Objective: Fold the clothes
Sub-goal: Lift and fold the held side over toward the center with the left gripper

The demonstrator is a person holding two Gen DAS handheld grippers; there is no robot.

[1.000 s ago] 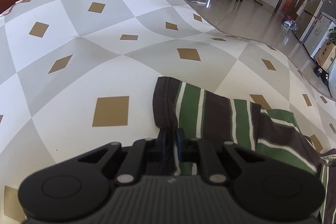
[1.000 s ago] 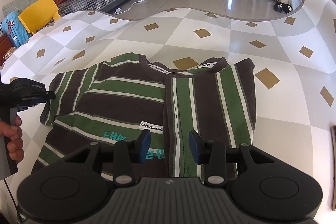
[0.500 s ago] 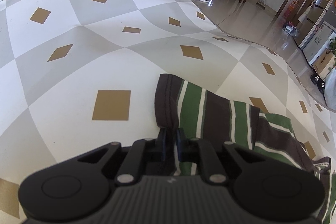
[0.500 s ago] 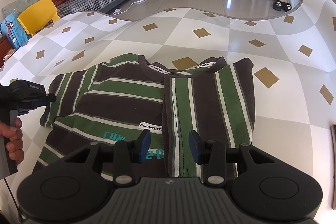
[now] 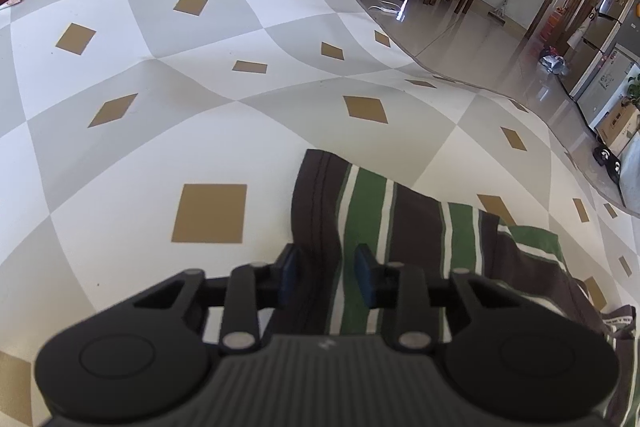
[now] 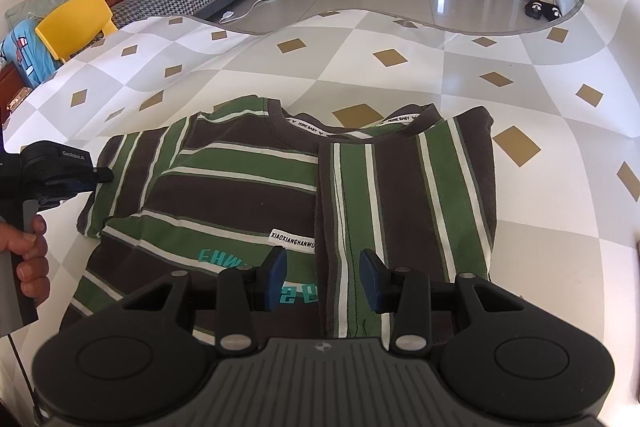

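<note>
Green, brown and white stripes cover the one shirt, which lies flat on the checked tablecloth with its right side folded over the middle. There are two claws. The left claw stands open over the sleeve, gripping nothing. The right claw hangs half open above the hem, empty.

striped shirt on checkered cloth, right side folded inward, right gripper parted above
</note>
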